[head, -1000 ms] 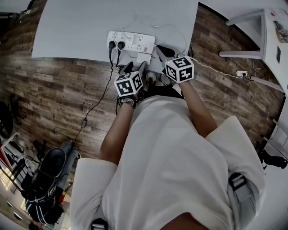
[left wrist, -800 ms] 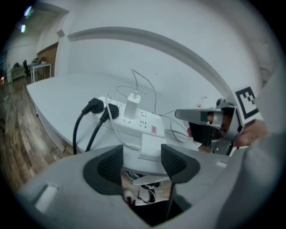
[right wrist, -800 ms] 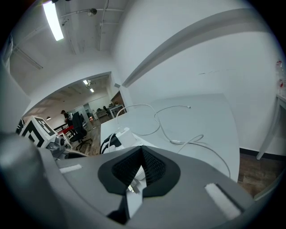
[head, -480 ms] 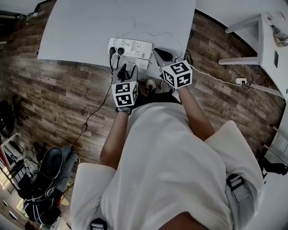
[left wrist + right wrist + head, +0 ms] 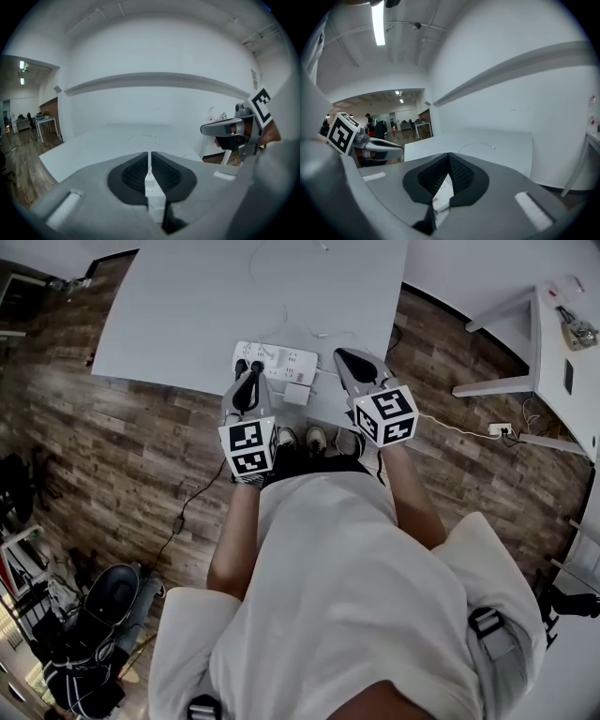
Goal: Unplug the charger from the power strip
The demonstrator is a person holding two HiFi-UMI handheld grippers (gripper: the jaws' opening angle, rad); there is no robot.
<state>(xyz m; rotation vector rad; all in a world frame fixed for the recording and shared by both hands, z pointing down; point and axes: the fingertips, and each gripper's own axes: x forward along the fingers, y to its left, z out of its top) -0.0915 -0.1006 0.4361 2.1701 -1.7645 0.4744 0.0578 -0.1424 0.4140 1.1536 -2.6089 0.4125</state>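
As left gripper jaws close empty, right gripper jaws together, empty, charger lies between, below.

Far edge of bench cut off beyond the power strip; charger contact with the strip too small to tell.

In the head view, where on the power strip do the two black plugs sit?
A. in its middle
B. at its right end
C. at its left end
C: the black plugs sit side by side at the left end, as pictured, of the white power strip.
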